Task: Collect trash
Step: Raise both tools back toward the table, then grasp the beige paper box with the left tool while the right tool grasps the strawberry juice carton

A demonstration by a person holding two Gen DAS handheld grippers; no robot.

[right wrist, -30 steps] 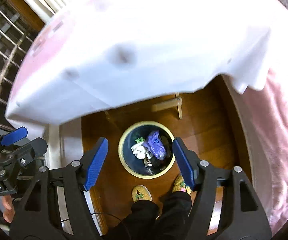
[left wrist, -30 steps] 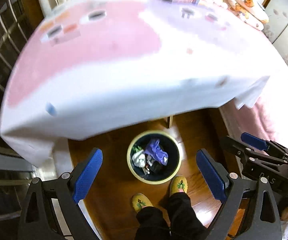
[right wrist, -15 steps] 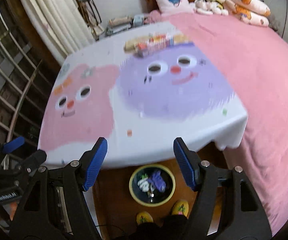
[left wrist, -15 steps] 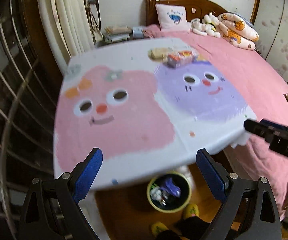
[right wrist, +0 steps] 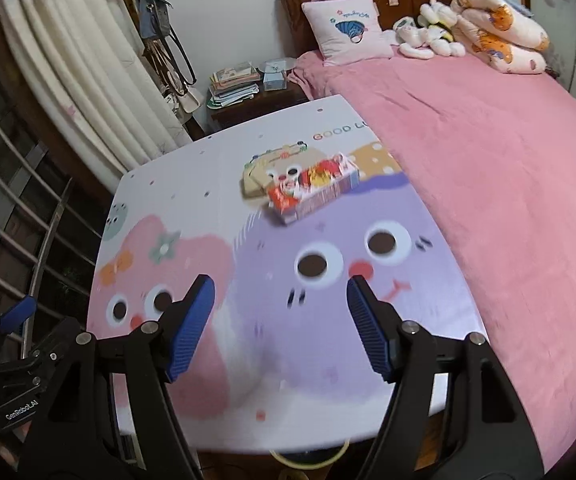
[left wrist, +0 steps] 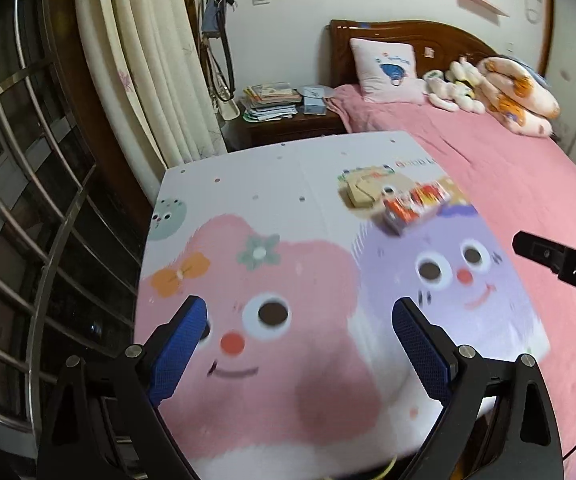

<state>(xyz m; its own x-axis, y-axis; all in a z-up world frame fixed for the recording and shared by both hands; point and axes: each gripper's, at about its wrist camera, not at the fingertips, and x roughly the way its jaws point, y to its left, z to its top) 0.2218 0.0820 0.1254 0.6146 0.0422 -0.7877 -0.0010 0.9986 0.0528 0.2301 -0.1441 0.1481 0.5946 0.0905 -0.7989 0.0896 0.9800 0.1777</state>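
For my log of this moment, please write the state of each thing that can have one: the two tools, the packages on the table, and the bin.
Left tool: open, holding nothing, above the table.
Right tool: open, holding nothing.
Red and white printed carton: lying flat on the cartoon tablecloth, not gripped.
Flat tan cardboard pack: lying behind the carton, touching it.
Yellow-rimmed bin: mostly hidden under the table edge; contents cannot be seen.

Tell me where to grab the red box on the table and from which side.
Grip the red box across its short width, on the two long side faces. It lies flat and askew on the table, partly resting on brown cardboard, so come down from above with the right gripper, jaws turned to match.
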